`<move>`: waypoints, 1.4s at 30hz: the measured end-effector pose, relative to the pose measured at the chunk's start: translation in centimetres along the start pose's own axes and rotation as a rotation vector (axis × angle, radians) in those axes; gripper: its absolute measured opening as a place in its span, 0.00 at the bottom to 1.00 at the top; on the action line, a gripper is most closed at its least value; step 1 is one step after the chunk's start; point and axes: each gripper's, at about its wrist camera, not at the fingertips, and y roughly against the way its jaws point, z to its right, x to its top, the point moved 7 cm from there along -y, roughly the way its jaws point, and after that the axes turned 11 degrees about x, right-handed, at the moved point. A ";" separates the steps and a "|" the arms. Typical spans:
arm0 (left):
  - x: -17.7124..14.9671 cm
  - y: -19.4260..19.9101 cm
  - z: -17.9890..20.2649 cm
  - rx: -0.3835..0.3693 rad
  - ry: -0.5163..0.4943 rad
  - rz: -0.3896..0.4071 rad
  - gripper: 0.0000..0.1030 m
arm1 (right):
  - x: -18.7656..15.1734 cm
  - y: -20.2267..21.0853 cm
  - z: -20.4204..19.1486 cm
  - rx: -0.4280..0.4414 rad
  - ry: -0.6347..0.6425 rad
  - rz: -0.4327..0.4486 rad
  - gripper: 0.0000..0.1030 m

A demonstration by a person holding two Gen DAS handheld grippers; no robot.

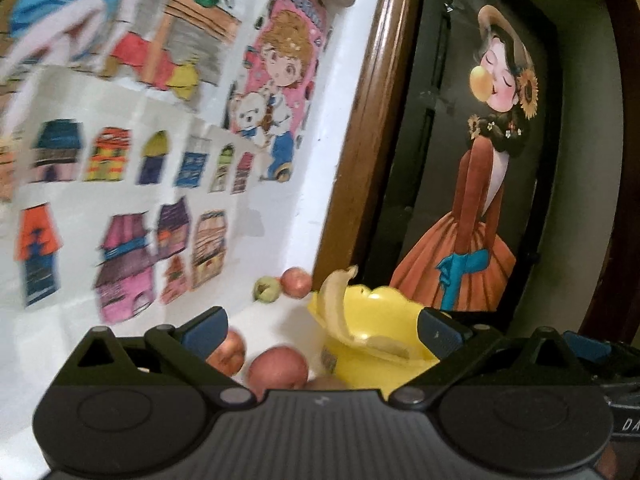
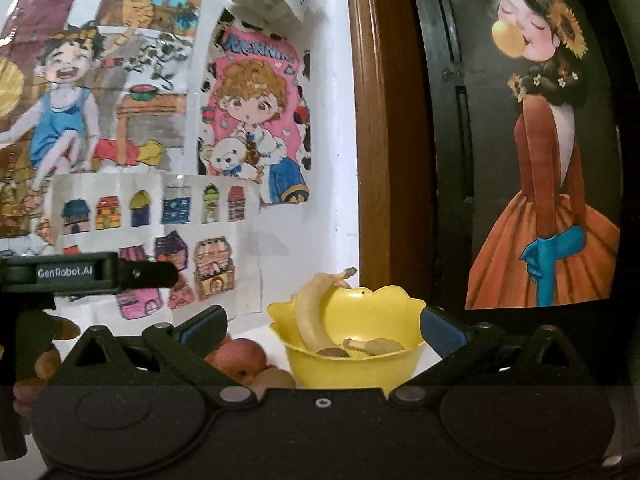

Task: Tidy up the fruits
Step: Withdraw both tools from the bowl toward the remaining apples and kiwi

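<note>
**A tippy bowl and apples free to roll**

From where I stand, both tools are spread wide and carry nothing. The left tool (image 1: 320, 330) hangs over the white desk (image 1: 72, 320) with a red apple (image 1: 277, 368) between its fingers and a second red apple (image 1: 230, 350) partly behind the left finger. The right tool (image 2: 322, 326) faces the yellow bowl (image 2: 352, 364), which sits near the wooden frame (image 2: 372, 120). A banana (image 2: 312, 316) leans inside the bowl, its stem over the scalloped rim; something brown lies at the bottom beside it, too unclear to name. A green apple (image 1: 267, 289) and another red one (image 1: 296, 282) rest farther back against the wall.

The apples are round and loose, so a closing finger that lands off-centre could squirt one away, likely toward the desk edge. The bowl looks light: a nudge from either tool might slide or tip it, and the propped banana could topple out. The two tools are also working close together and could bump
</note>
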 end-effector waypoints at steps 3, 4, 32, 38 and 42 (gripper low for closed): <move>-1.1 2.6 -1.0 0.013 -0.006 -0.032 1.00 | -0.8 1.9 -1.6 0.005 -0.015 -0.008 0.99; -1.6 3.6 -1.3 0.005 -0.011 -0.047 1.00 | -1.1 2.5 -2.1 0.003 -0.024 -0.014 0.99; -9.7 16.9 -5.9 0.208 0.090 -0.125 1.00 | -8.0 13.9 -9.2 -0.220 -0.097 -0.127 0.99; -8.1 16.6 -7.0 0.272 0.043 -0.130 1.00 | -7.5 12.6 -9.7 -0.176 -0.113 -0.147 0.99; -6.1 16.2 -7.9 0.303 0.025 -0.101 1.00 | -6.4 12.0 -8.4 -0.182 -0.133 -0.130 0.99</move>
